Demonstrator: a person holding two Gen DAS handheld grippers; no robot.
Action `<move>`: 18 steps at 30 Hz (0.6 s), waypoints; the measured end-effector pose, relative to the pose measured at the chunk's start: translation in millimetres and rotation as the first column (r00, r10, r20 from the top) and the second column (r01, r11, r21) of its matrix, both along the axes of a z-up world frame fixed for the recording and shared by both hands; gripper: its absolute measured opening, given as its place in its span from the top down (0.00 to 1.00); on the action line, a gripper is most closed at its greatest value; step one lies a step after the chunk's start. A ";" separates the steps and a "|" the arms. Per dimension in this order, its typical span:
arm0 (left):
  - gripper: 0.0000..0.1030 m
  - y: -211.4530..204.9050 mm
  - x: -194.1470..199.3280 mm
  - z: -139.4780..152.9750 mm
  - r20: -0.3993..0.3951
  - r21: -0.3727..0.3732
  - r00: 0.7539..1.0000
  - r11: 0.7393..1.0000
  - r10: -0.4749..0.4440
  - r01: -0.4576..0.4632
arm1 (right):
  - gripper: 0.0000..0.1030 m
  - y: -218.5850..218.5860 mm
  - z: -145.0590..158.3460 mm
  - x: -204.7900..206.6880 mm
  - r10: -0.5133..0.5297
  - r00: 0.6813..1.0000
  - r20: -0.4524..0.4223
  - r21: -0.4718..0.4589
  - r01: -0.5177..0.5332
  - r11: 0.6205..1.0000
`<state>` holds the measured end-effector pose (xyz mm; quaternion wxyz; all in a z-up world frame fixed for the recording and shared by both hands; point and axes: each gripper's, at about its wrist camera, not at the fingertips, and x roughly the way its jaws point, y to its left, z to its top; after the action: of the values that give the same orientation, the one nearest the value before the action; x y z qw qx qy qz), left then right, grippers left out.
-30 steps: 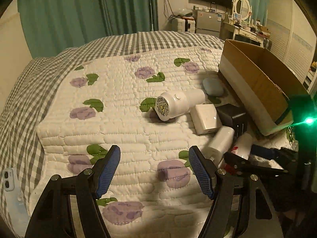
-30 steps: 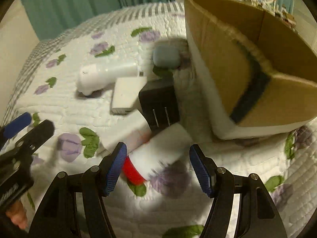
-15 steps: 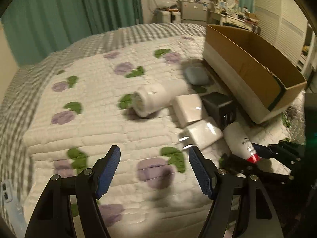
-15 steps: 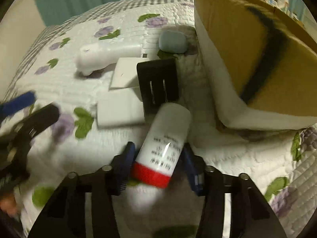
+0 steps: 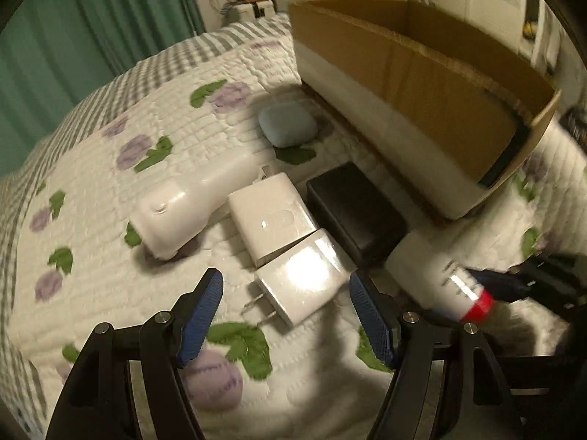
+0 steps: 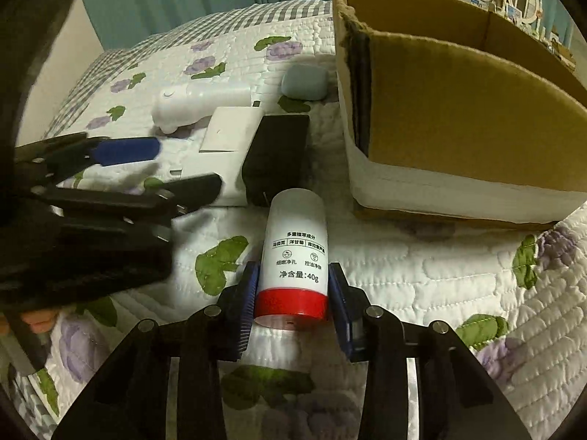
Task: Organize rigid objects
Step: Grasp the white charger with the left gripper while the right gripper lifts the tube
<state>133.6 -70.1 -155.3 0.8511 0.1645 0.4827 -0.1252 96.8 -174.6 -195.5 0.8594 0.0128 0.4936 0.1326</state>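
The cardboard box (image 6: 458, 117) sits ahead and to the right of the right gripper (image 6: 291, 295), open at the top; only its inner walls show from either view, and its floor is hidden behind the near wall, so what it holds cannot be told. The right gripper is clamped on the white tube (image 6: 295, 256) with a red cap, both blue pads pressed against the tube just above the cap, the tube pointing forward toward the black adapter (image 6: 275, 154). In the left wrist view the same tube (image 5: 436, 275) lies out to the right of the jaws, blurred, and the right gripper holding it is mostly lost in shadow at the frame edge.

The left gripper (image 5: 286, 319) has its jaws spread wide, gripping nothing. Just ahead between them lies a white plug charger (image 5: 304, 278), prongs toward the jaws. Beyond it are a second white charger (image 5: 271, 216), touching it, and the black adapter (image 5: 356, 212) on the right. Ahead to the left lies a white handheld device (image 5: 190, 205), and farther ahead a pale blue case (image 5: 288, 124) close to the box wall (image 5: 403, 84). All rest on the floral quilt (image 5: 110, 190). The left gripper's fingers (image 6: 124, 150) cover part of the chargers in the right wrist view
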 end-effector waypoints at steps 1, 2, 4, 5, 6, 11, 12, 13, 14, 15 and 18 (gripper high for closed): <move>0.28 -2.2 1.6 -3.9 -0.014 0.003 1.000 1.000 -0.013 0.013 | 0.65 -1.0 -0.8 1.1 -0.001 1.000 -0.001 0.008 0.002 1.000; 0.28 -4.9 3.0 -7.5 -0.027 0.003 0.999 1.000 -0.030 0.030 | 0.65 -1.8 -1.8 1.8 -0.001 1.000 -0.004 0.012 0.001 1.000; 0.28 -8.7 5.4 -14.6 -0.047 0.019 0.998 0.999 -0.045 0.046 | 0.65 -1.8 -3.8 3.4 0.000 1.000 -0.006 0.016 0.000 1.000; 0.28 -8.4 8.0 -17.9 -0.061 0.016 0.997 0.999 -0.043 0.044 | 0.64 -1.0 -4.9 4.4 0.003 1.000 -0.007 0.013 -0.003 1.000; 0.28 -7.4 9.2 -19.4 -0.069 0.010 0.997 0.999 -0.041 0.042 | 0.64 0.1 -6.4 5.4 0.005 1.000 -0.009 0.006 -0.005 1.000; 0.32 -5.1 9.4 -19.8 -0.038 0.015 0.998 0.999 -0.041 0.041 | 0.64 1.0 -11.4 11.3 0.016 1.000 -0.020 0.010 -0.016 1.000; 0.33 -3.3 8.6 -19.2 -0.034 0.009 0.999 0.999 -0.037 0.038 | 0.64 1.0 -12.2 12.7 0.019 1.000 -0.018 0.006 -0.019 1.000; 0.34 -1.0 7.5 -17.7 -0.029 0.001 0.999 1.000 -0.031 0.031 | 0.64 1.8 -12.1 12.5 0.021 1.000 -0.014 0.001 -0.021 1.000; 0.37 1.5 5.1 -15.2 -0.024 -0.014 0.999 1.000 -0.029 0.028 | 0.64 3.1 -11.5 12.5 0.025 1.000 -0.008 -0.006 -0.025 1.000; 0.37 4.3 2.4 -11.9 -0.015 -0.028 1.000 0.999 -0.021 0.020 | 0.64 3.9 -10.9 12.6 0.029 1.000 -0.003 -0.013 -0.029 1.000; 0.37 11.6 -6.5 -2.3 0.000 -0.042 1.000 0.999 0.016 -0.016 | 0.64 4.3 -9.3 12.5 0.035 0.999 0.000 -0.017 -0.035 0.999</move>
<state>127.1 -58.5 -157.6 0.8555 0.1427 0.4809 -0.1286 109.3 -170.4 -204.8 0.8570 -0.0030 0.4949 0.1435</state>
